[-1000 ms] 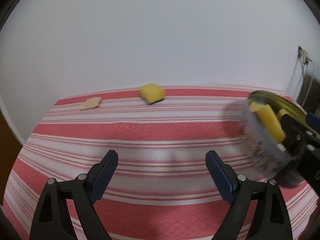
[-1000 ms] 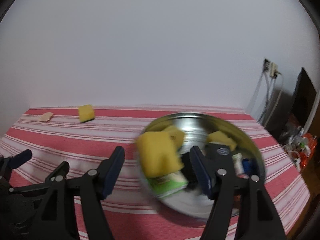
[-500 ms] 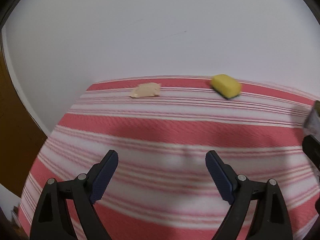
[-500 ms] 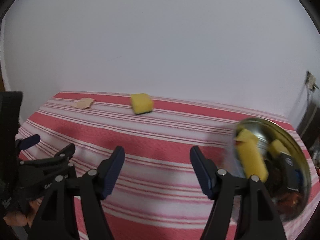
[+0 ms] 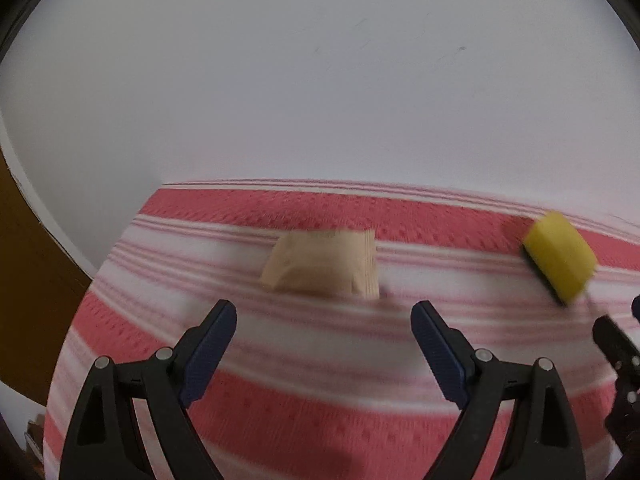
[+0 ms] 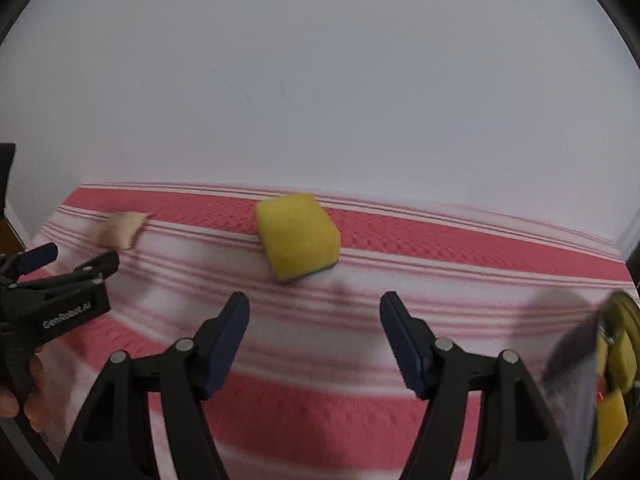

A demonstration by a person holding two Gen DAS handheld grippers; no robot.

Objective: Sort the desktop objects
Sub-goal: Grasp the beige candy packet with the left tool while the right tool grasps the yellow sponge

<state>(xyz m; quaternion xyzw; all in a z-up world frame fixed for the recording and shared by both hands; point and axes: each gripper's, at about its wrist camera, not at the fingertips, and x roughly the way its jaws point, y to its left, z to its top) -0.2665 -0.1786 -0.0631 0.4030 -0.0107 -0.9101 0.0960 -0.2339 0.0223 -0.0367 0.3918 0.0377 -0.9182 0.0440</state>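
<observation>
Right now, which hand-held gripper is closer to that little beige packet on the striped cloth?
Left. The left hand-held gripper is open just short of the beige packet, which lies straight ahead of it. The right hand-held gripper faces the yellow sponge, with the packet off to its left.

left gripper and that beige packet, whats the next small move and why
Probably ease the left gripper forward and down over the beige packet. It is open and empty, the packet lies flat on the striped cloth just ahead of its tips, roughly centred between them.

Left claw (image 5: 324,334), right claw (image 6: 315,326): black plastic frames, navy ribbed pads, silver rivets; white "GenRobot.AI" lettering; bare-skin hand (image 6: 24,392).
</observation>
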